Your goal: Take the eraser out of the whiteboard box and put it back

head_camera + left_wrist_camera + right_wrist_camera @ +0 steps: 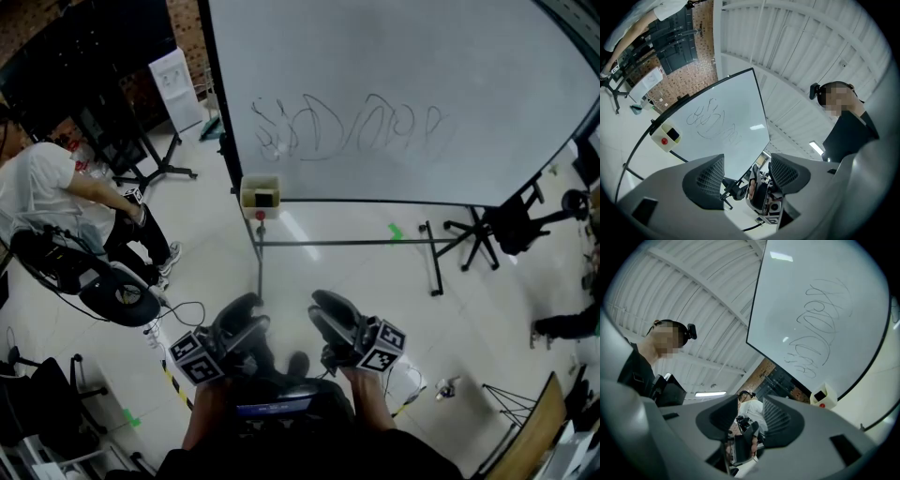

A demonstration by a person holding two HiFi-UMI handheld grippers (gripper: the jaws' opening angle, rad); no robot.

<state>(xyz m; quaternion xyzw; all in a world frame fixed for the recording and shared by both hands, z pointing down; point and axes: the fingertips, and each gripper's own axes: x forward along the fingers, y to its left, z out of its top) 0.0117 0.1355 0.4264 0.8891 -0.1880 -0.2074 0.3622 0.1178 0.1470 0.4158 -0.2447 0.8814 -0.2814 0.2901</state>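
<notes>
Left gripper [239,323] low, close to the body, jaws spread wide on nothing. Straight ahead of it and well apart, the whiteboard box [260,197] at the lower-left corner of the whiteboard [394,84], with the eraser [265,198] seated inside as a dark block. Right gripper [337,323] just beside the left, jaws roughly half apart, likewise empty, with the box ahead and off to its left. Likely the left's reach, being more in line. Eraser's long axis too small to tell.
</notes>
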